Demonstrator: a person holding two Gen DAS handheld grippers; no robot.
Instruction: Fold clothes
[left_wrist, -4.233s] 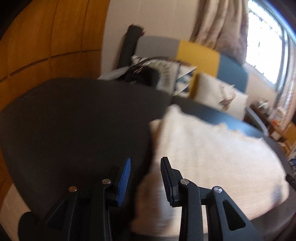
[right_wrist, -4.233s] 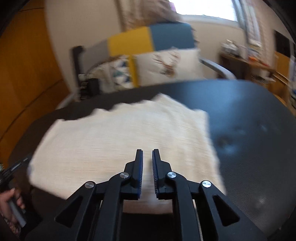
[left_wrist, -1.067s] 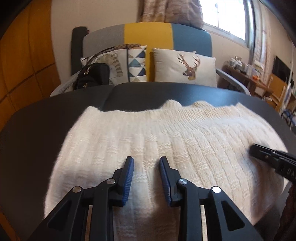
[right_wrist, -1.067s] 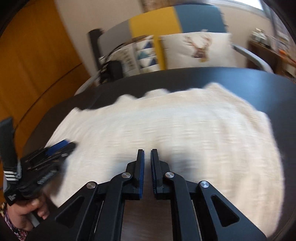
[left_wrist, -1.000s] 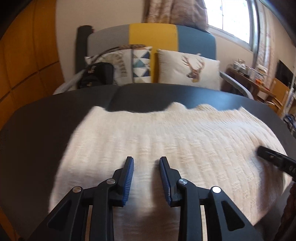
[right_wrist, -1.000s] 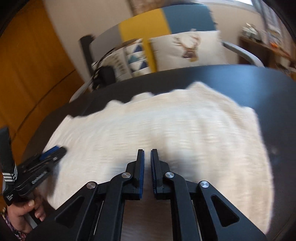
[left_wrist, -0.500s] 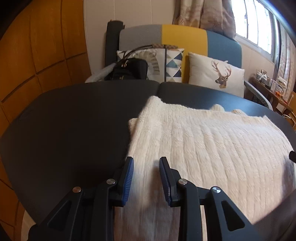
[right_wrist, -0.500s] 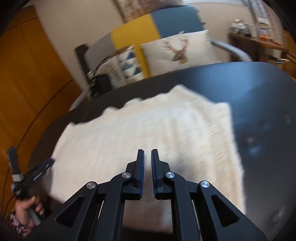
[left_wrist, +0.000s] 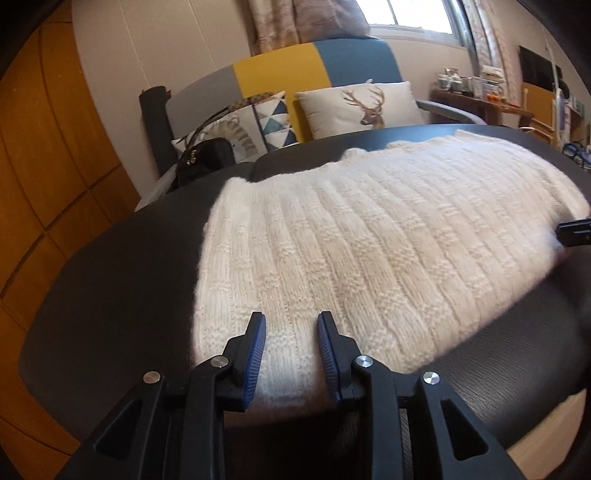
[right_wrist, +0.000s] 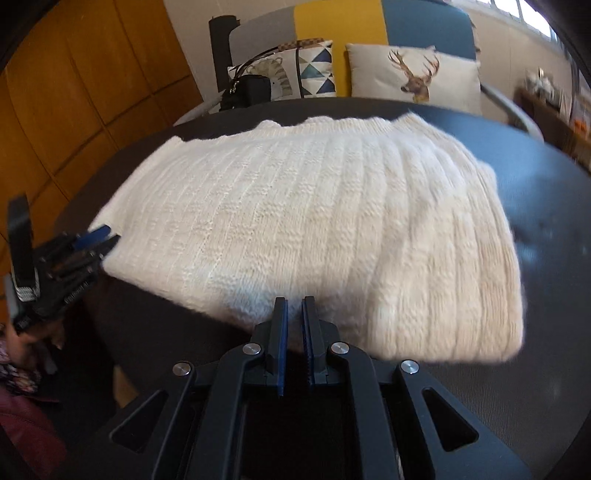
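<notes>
The left hand-held gripper (left_wrist: 291, 347) is hovering at the near edge of the sweater (left_wrist: 369, 251), its blue pads standing apart, nothing pinched. The right hand-held gripper (right_wrist: 294, 325) is sitting with pads nearly together, empty, at the sweater's (right_wrist: 295, 221) near edge. The cream knit sweater is lying folded flat on the dark round worktop (left_wrist: 122, 280). Beyond, a sofa (left_wrist: 314, 62) is holding a deer cushion (left_wrist: 360, 105) and a black bag (left_wrist: 207, 157). Only the right view is showing a hand (right_wrist: 35, 332) gripping the left tool.
</notes>
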